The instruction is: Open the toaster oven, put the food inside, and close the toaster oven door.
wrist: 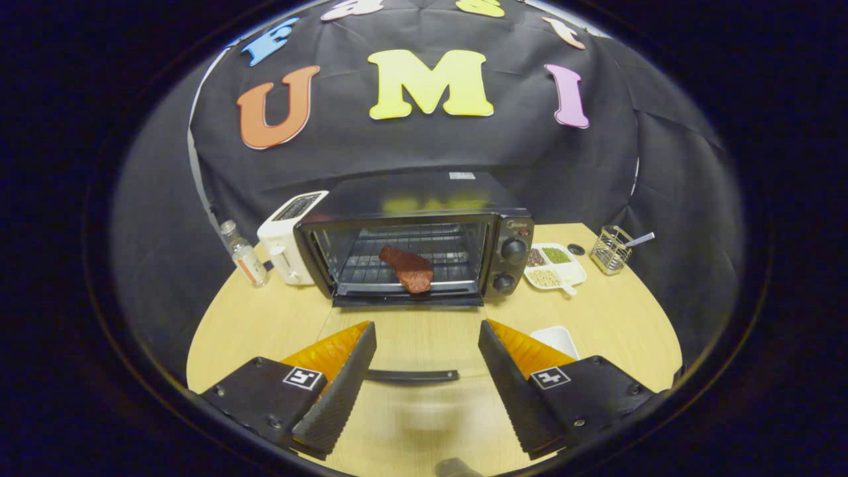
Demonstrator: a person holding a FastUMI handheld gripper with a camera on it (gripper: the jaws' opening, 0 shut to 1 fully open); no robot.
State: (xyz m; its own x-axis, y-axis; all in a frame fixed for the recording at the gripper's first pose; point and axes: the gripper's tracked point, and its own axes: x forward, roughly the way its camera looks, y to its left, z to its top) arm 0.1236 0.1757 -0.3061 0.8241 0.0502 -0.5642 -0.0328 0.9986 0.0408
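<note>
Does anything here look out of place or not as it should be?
Nothing is spilled or damaged. The reddish-brown piece of meat lies on the wire rack inside the black toaster oven, near the front edge. The glass door is folded down, its handle between the open tongs, which grip nothing.

Black cloth wall (pixel 424 149) behind wooden table (pixel 258 324)

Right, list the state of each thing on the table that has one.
Toaster oven: door folded down flat, open.
Meat: lying on the oven rack, inside.
Gripper: open, holding nothing, door handle between its fingers.
Divided dish: filled with grains.
Bottle: upright, capped.
</note>
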